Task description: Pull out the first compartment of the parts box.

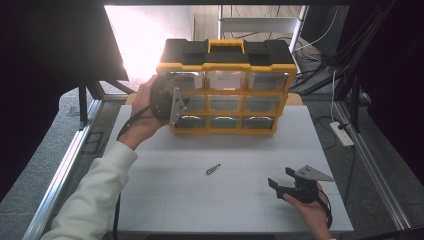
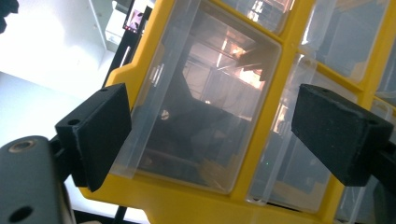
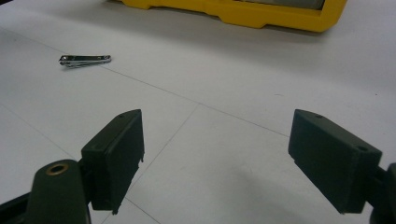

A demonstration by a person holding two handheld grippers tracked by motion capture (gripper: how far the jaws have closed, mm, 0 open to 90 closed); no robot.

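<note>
A yellow and black organizer box (image 1: 225, 90) with clear drawers stands at the back of the white table (image 1: 165, 200). My left gripper (image 1: 181, 103) is up against its left column of drawers. In the left gripper view the left gripper (image 2: 215, 133) is open, its jaws on either side of a clear drawer (image 2: 205, 102) without closing on it. A small metal nail clipper (image 1: 213, 169) lies mid-table, also visible as the nail clipper (image 3: 85, 59) ahead of my right gripper (image 3: 219, 158). The right gripper (image 1: 281, 177) hovers open and empty near the table's front right.
The organizer's yellow base (image 3: 261, 14) runs across the far side of the right gripper view. Metal rails (image 1: 65, 165) line the table's sides, and cables and a power strip (image 1: 342, 134) lie on the floor at the right.
</note>
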